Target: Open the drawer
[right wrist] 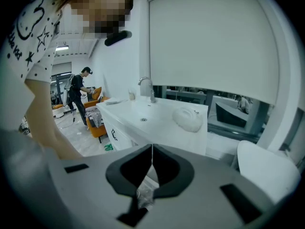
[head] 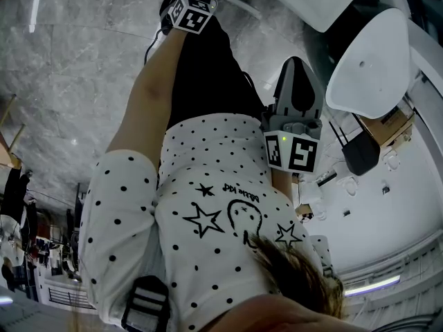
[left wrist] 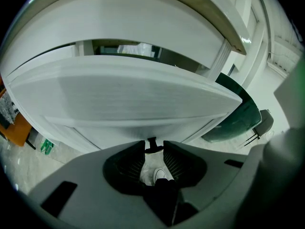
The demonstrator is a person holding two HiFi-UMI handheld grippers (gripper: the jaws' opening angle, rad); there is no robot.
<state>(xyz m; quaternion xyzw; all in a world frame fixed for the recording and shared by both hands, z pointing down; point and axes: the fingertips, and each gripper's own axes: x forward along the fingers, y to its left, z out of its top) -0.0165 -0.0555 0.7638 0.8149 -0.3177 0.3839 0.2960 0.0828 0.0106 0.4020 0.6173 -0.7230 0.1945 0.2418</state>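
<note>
- The left gripper (left wrist: 154, 148) is holding its 2 grey jaws apart, gripping nothing.
- The small black drawer handle (left wrist: 152, 141) is sitting at the gap between the jaw tips.
- The wide white drawer front (left wrist: 119, 99) is lying directly ahead of that gripper, under a white countertop (left wrist: 143, 18), with a dark gap showing above its top edge.
- The right gripper (right wrist: 151, 152) is holding its 2 jaws together and empty, facing a white washbasin counter (right wrist: 157, 118).
</note>
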